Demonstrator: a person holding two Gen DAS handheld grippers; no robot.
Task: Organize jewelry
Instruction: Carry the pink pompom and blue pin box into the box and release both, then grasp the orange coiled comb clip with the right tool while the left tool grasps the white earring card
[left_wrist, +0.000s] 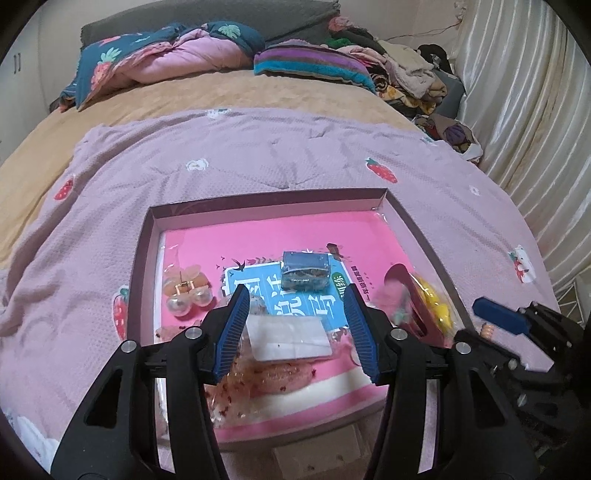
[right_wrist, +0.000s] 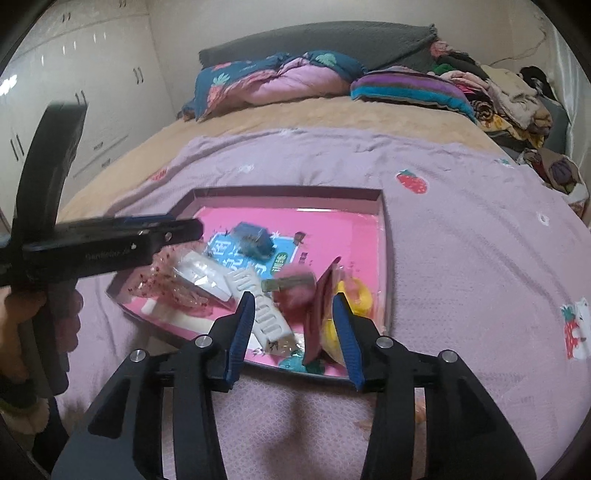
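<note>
A shallow box tray (left_wrist: 142, 251) with a pink floor lies on the bed; it also shows in the right wrist view (right_wrist: 382, 236). In it are pearl earrings (left_wrist: 188, 295), a small blue box (left_wrist: 304, 271), a clear bag with a white card (left_wrist: 288, 338), a yellow item (left_wrist: 436, 299) and a dark red card (right_wrist: 319, 310). My left gripper (left_wrist: 295, 314) is open above the bag and holds nothing. My right gripper (right_wrist: 293, 321) is open over the tray's near right part, its fingers on either side of the red card and a pink fuzzy item (right_wrist: 293, 286). A white comb-like clip (right_wrist: 264, 310) lies by its left finger.
The tray rests on a lilac strawberry-print blanket (left_wrist: 295, 155). Folded quilts (left_wrist: 166, 51) and a heap of clothes (left_wrist: 406, 70) lie at the head of the bed. A curtain (left_wrist: 524, 92) hangs on the right, white wardrobes (right_wrist: 74, 92) stand left.
</note>
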